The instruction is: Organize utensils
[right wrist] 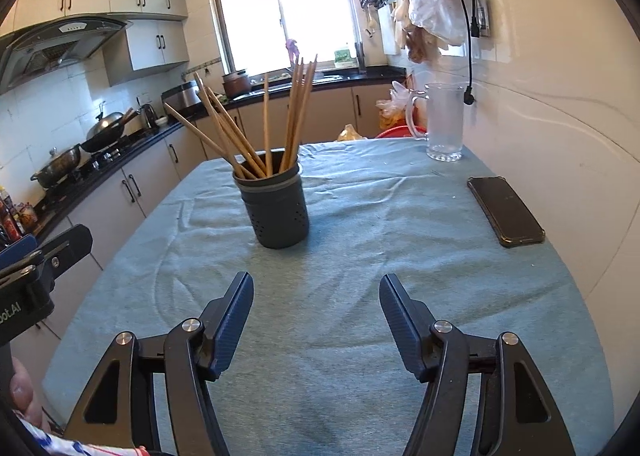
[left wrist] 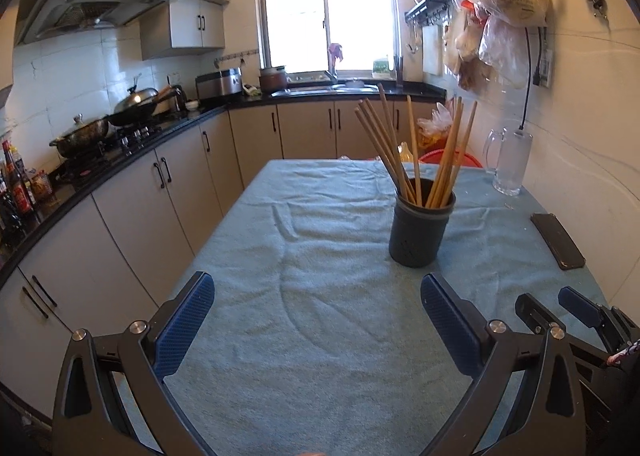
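Note:
A dark round utensil holder [left wrist: 420, 228] stands upright on the blue-green cloth of the table [left wrist: 300, 256], with several wooden chopsticks [left wrist: 404, 152] standing in it. It also shows in the right wrist view [right wrist: 278, 208] with its chopsticks [right wrist: 280, 116]. My left gripper [left wrist: 318, 288] is open and empty, low over the cloth, short of the holder and to its left. My right gripper [right wrist: 316, 288] is open and empty, just in front of the holder. The right gripper's fingers [left wrist: 576, 306] show at the lower right of the left wrist view.
A black phone [right wrist: 506, 210] lies on the cloth at the right, near the tiled wall. A glass mug [right wrist: 442, 122] stands at the far right corner. A counter with a stove and pots [left wrist: 92, 132] runs along the left. Plastic bags [left wrist: 500, 0] hang on the right wall.

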A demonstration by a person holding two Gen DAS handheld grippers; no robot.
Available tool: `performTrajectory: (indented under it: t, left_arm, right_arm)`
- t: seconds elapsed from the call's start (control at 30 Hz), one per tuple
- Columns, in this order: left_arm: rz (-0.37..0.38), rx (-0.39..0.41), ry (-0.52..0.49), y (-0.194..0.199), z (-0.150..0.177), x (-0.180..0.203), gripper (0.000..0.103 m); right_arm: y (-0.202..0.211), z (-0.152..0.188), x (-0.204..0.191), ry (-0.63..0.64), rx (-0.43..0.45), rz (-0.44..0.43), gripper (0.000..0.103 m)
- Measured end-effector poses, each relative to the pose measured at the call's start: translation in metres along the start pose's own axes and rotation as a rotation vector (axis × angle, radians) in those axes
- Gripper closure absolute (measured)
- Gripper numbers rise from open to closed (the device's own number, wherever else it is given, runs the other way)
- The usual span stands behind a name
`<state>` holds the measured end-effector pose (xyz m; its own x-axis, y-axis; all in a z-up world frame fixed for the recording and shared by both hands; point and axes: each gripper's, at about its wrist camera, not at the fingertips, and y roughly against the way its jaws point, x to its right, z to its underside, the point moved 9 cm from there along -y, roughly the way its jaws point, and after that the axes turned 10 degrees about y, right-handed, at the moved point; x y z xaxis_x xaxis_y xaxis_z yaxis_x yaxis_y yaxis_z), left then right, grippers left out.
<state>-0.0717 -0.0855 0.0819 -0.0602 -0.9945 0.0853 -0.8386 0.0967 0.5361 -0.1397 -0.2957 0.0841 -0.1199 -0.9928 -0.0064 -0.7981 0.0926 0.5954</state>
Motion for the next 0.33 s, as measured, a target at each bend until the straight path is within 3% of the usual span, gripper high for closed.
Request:
performTrajectory:
  t: [0.33]
  left_arm:
    - [0.027,-0.062,0.020,-0.0109,0.0110,-0.0001,0.001]
  right_arm:
    - [-0.0006,0.0014,-0.0015,0.013,-0.012,0.004,0.031]
